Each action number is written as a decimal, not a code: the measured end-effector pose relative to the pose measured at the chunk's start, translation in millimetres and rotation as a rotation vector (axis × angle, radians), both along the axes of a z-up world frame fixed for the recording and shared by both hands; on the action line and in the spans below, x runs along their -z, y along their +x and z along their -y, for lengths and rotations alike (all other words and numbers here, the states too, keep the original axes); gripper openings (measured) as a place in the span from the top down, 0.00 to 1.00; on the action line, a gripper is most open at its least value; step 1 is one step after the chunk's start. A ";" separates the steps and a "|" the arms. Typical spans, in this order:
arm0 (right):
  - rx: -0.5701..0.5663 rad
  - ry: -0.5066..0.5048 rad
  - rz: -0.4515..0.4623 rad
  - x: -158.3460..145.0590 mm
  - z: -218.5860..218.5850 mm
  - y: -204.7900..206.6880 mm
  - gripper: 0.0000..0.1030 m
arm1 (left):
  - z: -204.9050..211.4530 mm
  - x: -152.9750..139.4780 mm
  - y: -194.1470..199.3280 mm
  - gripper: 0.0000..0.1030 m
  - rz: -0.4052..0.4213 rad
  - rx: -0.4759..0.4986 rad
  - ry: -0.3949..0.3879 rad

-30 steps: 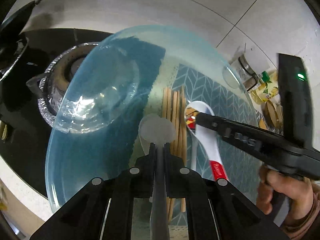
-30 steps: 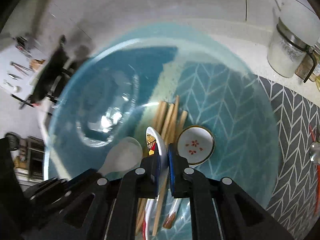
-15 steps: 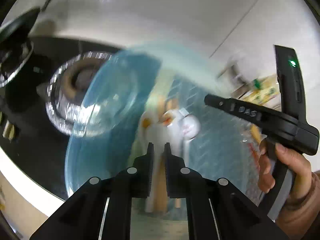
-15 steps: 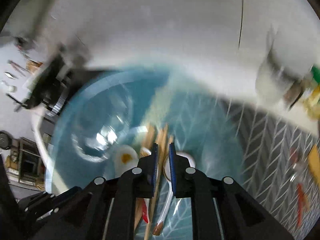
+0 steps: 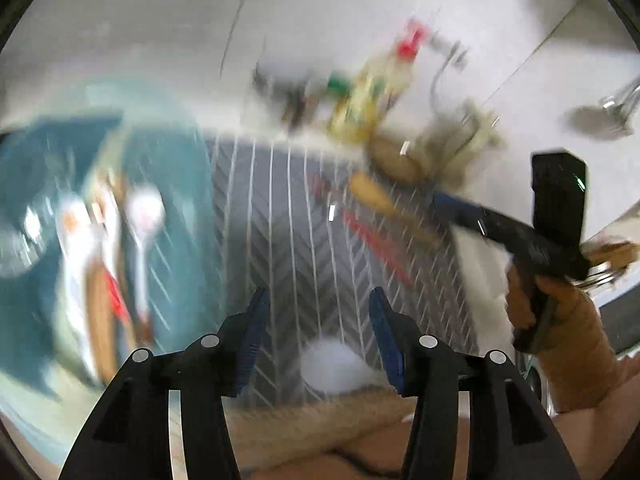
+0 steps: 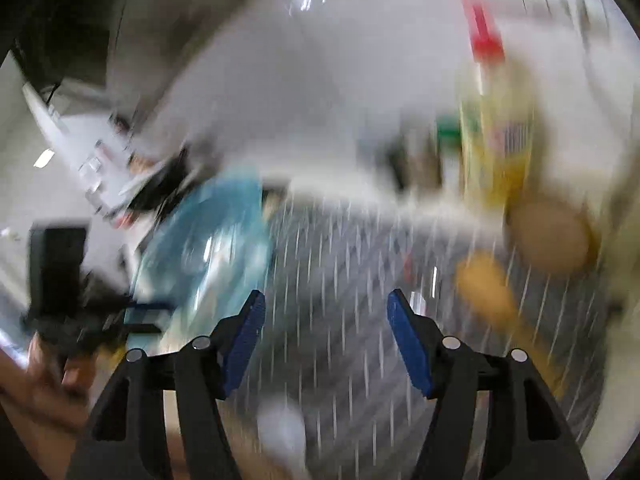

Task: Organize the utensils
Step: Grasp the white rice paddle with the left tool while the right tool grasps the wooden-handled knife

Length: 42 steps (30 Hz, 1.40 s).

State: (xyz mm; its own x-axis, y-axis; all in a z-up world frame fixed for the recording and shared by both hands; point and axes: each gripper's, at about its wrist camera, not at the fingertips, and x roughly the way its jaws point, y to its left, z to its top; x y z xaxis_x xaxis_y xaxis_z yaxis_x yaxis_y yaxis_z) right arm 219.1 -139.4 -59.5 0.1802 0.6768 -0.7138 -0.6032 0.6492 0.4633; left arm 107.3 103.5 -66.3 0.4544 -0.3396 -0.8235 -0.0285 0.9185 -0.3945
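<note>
Everything is motion-blurred. My left gripper (image 5: 318, 294) hangs over the grey herringbone mat (image 5: 296, 216), its jaws opening with nothing between them. The blue glass plate (image 5: 188, 200) lies to the left and holds white spoons (image 5: 144, 208) and wooden chopsticks (image 5: 100, 300). My right gripper (image 6: 326, 296) is also over the mat (image 6: 340, 264), jaws opening and empty. In the left wrist view it shows at the right (image 5: 452, 208), held by a hand (image 5: 560, 304). A wooden spoon (image 5: 384, 200) and red-handled utensils (image 5: 372, 236) lie on the mat ahead.
A yellow bottle with a red cap (image 6: 496, 136) and other jars stand along the white wall behind the mat. A white round blob (image 5: 332, 364) lies near the mat's front edge. The plate (image 6: 208, 256) sits left of the right gripper.
Both grippers have left the blue plate and swung right over the grey mat. Their jaws, shut before, now stand apart. The spoons and chopsticks stay on the plate.
</note>
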 end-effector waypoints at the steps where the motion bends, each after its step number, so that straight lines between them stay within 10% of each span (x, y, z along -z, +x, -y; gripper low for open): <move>1: -0.028 -0.017 -0.043 17.1 3.2 -4.6 0.40 | 7.7 16.0 -0.1 0.49 -0.051 -0.015 -0.012; 8: -0.040 0.012 -0.233 85.1 41.8 -6.6 0.40 | 45.9 97.0 -27.0 0.49 -0.302 -0.178 -0.042; 17: -0.135 0.058 -0.224 73.4 53.9 3.0 0.40 | 72.2 119.7 -10.4 0.46 -0.316 -0.281 0.032; 18: -0.132 0.061 -0.219 73.1 56.2 2.1 0.40 | 76.3 117.6 -8.7 0.57 -0.302 -0.286 0.053; 19: -0.127 0.060 -0.220 73.0 60.4 1.1 0.40 | 78.6 117.3 -4.7 0.89 -0.286 -0.279 0.035; 28: 0.001 0.051 -0.208 77.0 89.9 18.5 0.40 | 95.7 108.0 47.4 0.97 -0.176 -0.232 -0.054; 33: 0.039 0.039 -0.198 79.9 96.2 28.4 0.40 | 86.9 99.5 58.3 0.96 -0.206 -0.211 -0.024; 37: 0.023 0.037 -0.201 82.2 96.9 23.4 0.40 | 94.4 100.2 33.5 0.67 -0.256 -0.145 0.054; 42: 0.024 0.027 -0.225 89.7 93.3 20.4 0.40 | 124.8 108.7 31.5 0.61 -0.304 -0.058 0.063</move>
